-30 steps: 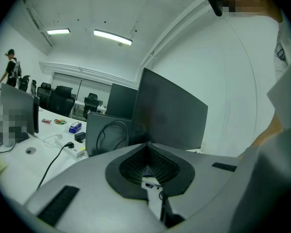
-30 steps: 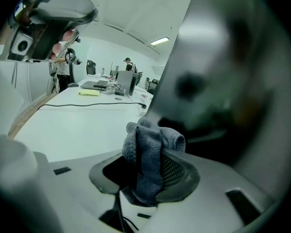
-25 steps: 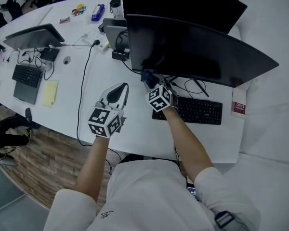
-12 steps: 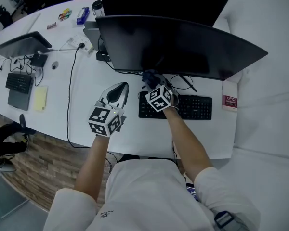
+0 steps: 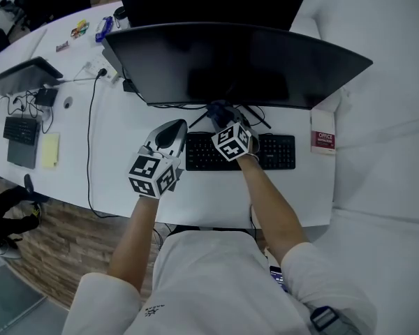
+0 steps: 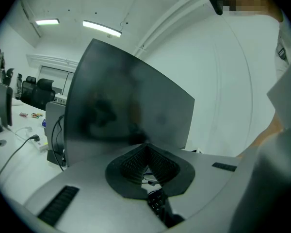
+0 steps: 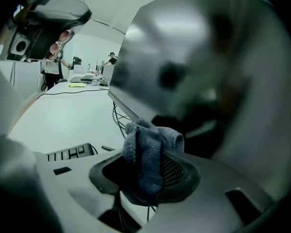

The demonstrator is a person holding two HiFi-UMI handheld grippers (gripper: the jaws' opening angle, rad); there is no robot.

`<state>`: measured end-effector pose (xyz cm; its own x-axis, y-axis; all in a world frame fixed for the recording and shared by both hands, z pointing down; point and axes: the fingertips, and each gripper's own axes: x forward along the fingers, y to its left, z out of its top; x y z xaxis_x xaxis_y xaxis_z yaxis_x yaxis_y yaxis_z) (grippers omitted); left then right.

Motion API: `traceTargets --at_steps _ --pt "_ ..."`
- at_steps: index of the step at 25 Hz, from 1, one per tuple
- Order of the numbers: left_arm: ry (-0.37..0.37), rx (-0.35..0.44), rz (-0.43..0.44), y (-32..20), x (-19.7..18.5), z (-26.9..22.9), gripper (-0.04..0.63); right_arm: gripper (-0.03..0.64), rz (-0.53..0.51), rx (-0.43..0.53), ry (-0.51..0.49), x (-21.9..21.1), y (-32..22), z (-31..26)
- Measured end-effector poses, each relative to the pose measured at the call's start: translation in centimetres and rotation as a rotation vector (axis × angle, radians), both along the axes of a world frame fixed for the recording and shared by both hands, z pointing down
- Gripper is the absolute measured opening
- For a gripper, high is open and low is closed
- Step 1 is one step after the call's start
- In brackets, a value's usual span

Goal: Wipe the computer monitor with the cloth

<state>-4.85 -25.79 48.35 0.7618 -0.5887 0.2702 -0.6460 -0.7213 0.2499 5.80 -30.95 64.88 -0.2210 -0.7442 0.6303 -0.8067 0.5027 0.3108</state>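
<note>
Right tool [image 5: 221, 116]: clenched on a crumpled grey-blue cloth [image 7: 148, 154], just beside the lower edge of the wide dark curved monitor [image 5: 230, 65].
Left tool [image 6: 146, 148]: jaws together, empty, over the white table [image 5: 119, 160].
Monitor: toward the table's far edge, behind a black keyboard [image 5: 276, 152].

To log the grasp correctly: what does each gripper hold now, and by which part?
The right gripper clamps the crumpled grey-blue fabric cloth by its lower bunched part; the left gripper is shut on nothing.
</note>
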Motion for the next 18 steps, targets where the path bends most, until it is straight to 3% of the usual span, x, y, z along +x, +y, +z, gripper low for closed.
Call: traceTargets --at_steps 18 --pt "-0.008 -0.003 0.085 2.1 10.0 0.5 0.006 0.155 0.102 0.005 -0.015 10.7 2.6 0.1"
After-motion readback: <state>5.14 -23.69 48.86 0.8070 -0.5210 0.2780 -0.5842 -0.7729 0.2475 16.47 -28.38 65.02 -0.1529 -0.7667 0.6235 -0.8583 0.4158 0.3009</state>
